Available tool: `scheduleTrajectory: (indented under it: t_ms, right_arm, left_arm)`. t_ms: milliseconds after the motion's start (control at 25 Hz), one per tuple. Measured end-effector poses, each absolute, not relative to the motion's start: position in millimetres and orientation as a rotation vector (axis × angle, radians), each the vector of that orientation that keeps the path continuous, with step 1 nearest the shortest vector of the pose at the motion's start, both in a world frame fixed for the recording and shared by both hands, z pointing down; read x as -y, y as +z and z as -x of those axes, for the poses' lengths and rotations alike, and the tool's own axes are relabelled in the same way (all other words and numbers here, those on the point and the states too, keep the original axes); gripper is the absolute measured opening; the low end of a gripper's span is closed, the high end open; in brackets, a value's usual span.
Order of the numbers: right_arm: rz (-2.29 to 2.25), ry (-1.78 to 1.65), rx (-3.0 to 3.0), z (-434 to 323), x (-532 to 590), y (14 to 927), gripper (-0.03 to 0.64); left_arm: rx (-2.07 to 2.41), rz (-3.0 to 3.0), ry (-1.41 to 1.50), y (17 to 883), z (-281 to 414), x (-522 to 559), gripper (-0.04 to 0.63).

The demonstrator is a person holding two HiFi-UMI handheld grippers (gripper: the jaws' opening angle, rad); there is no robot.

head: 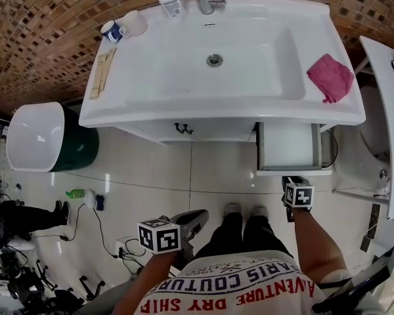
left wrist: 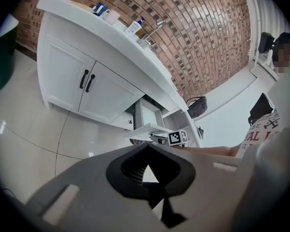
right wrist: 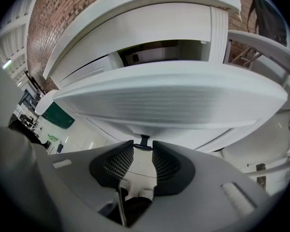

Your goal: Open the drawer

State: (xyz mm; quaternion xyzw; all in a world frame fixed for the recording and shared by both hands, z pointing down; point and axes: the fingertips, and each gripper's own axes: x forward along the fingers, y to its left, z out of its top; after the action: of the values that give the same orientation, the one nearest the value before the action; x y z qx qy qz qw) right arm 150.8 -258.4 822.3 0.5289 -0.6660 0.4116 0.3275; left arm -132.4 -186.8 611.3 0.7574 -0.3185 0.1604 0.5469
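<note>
- The drawer [head: 287,146] sits at the right end of the white vanity [head: 151,126], under the stretch of top where a pink cloth [head: 330,77] lies. In the head view it stands pulled well out from the cabinet front, its pale inside showing.
- The right gripper [right wrist: 143,148] is at the drawer's front edge. Its fingers [right wrist: 120,162] are clenched on the small dark handle [right wrist: 144,140], which lies across the gap between the tips.
- The left gripper [left wrist: 148,146] hangs back by the person's body, well apart from the vanity. Its fingers are closed tip to tip on nothing.
- The step in hand looks like the pull itself, near its end, since much of the drawer's length is already clear of the cabinet.
- Any further pull calls for a straight draw along the runners, with no twisting of the small handle. If the drawer is at its stop, the next move is to loosen the right fingers and back off the handle.
</note>
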Motion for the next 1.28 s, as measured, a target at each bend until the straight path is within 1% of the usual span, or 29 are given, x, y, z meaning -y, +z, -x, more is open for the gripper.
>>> scheduleTrajectory:
  t_ms: [400,520,720,920,1040,1120,1240,1280]
  right_arm:
    - [-1.313,1.144,1.676,-151.3,259.2,828.2,0.137]
    - [-1.333,1.135,1.643,-155.1,257.6,825.5,0.186]
    - [-1.338,1.168,1.64,-151.7,245.5,812.7,0.179]
    - [-1.299,1.194,1.729,-128.8,224.1,767.8,0.172]
    - [-1.22,1.274,1.825,-97.9,210.5,728.3,0.137]
    - [-1.154,1.32,1.905,-73.4,201.4,695.9,0.07]
    - [-1.03,1.357,2.043,-36.9,184.7,643.1,0.01]
    - [-0.979,1.376,2.094,-24.5,177.6,626.0,0.006]
  left_arm:
    - [0.745,-1.793,0.382,610.8,141.8,183.1,-0.006]
    - [0.722,-1.813,0.364,604.3,144.3,185.6,-0.006]
    - [0.687,-1.841,0.362,601.3,151.6,192.3,-0.006]
    - [0.636,-1.864,0.375,599.1,153.0,200.5,-0.006]
    - [0.59,-1.897,0.397,593.9,149.3,202.2,-0.006]
    - [0.561,-1.925,0.409,587.3,145.5,201.5,-0.006]
    - [0.541,-1.965,0.427,576.7,140.1,197.1,-0.006]
    - [0.541,-1.975,0.432,573.7,138.6,193.5,-0.006]
